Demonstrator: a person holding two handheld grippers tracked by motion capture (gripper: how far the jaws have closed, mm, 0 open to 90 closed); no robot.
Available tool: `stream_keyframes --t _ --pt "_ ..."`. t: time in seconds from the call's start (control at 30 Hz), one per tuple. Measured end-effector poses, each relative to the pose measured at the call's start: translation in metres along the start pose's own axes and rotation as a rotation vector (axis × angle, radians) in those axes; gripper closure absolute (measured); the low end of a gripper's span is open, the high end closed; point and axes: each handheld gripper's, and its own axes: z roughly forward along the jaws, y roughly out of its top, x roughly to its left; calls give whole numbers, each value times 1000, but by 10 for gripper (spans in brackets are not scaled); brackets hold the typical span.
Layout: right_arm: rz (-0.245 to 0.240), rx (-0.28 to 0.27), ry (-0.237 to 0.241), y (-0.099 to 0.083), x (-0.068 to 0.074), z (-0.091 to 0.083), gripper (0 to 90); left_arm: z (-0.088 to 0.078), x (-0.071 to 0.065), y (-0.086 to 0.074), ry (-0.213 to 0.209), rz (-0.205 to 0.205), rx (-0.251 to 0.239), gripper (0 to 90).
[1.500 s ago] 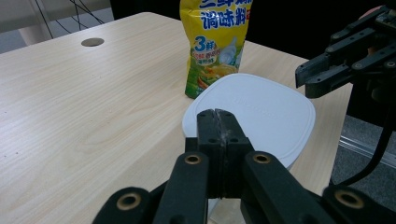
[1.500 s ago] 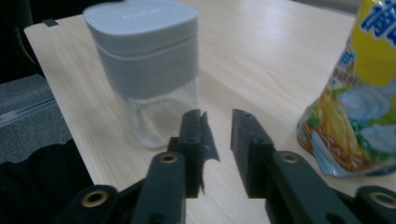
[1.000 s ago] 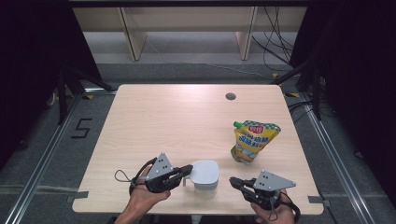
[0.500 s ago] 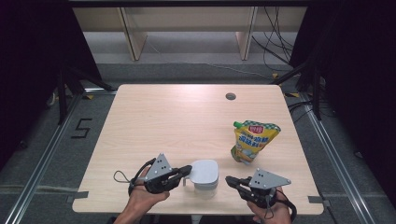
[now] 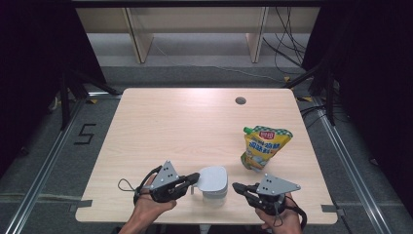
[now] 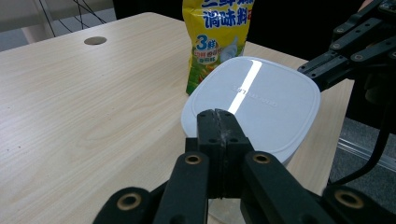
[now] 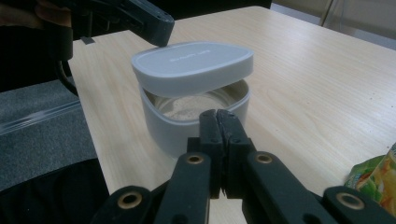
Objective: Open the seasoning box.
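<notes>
Black jaws on both hand-held grippers clenched, nothing between them. Left hand-held gripper (image 5: 195, 178) tip touches the lid (image 5: 213, 178) at lower centre; right hand-held gripper (image 5: 237, 187) sits just beside the white container (image 7: 187, 126), lower right. Lid is pale grey, rounded, tilted up, showing pale powder inside. Yellow seasoning pouch (image 5: 263, 146) lies nearby on the light-wood tabletop (image 5: 170, 122).

Yellow seasoning pouch (image 5: 263, 146) on wooden table (image 5: 170, 126)

The yellow pouch (image 6: 218, 42) carries blue Chinese characters "调味料" and a "3" in a blue patch. The floor (image 5: 58, 146) left of the table bears a black "5" (image 5: 85, 134). Embossed lettering on the white lid (image 6: 261, 100) is too faint to read.
</notes>
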Motion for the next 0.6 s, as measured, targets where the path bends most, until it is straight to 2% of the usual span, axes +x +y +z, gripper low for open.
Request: stream_keyframes --t 0.1,0.13,0.17,0.33,0.37,0.43,0.5,0.6 --pt "-4 16 6 2 0 0 900 0 0 0 -2 -2 -2 891" --pt "-32 2 2 2 -1 2 900 0 0 0 1 -4 -1 891" --pt "-9 23 21 3 1 2 900 0 0 0 -2 0 0 891" --pt "-16 28 26 5 2 6 900 -1 0 -1 5 -1 5 891" --pt "-14 22 36 5 2 7 900 -1 -1 -1 6 -18 2 891" --pt "-12 27 28 5 2 7 900 -2 0 -1 5 -18 4 891" --pt "-20 18 21 6 4 9 900 -2 1 -1 1 -7 1 891" --pt "-42 38 27 9 4 9 900 -2 1 -1 2 -8 1 890"
